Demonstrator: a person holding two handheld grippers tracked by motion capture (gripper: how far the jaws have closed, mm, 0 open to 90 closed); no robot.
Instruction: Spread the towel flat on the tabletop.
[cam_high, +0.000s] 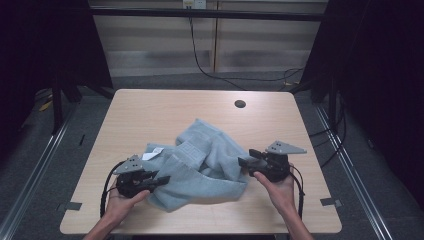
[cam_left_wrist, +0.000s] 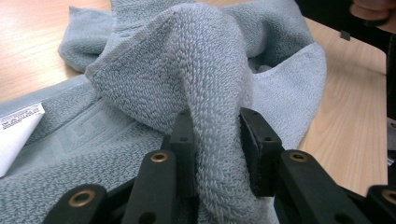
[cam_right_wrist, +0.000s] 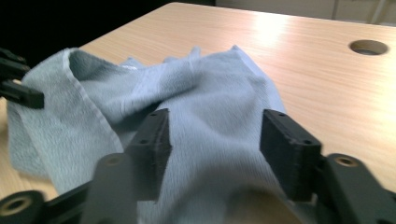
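L tongs (cam_left_wrist: 212, 140) pinch towel (cam_high: 205, 165) (1) | R tongs (cam_right_wrist: 215, 140) open

The high view is dim and slightly soft, with dark curtains at both sides swallowing detail. The pale wooden bench (cam_high: 150, 115) is the brightest area, evenly lit from above, and the grey towel (cam_high: 205, 160) casts only faint shadows. In the left gripper view the towel's weave is sharp and evenly lit, while the left tool (cam_left_wrist: 212, 140) at the bottom edge is slightly blurred. In the right gripper view a bright glare patch lies on the far bench, the towel looks smeared and soft, and the right tool (cam_right_wrist: 215, 140) is out of focus.
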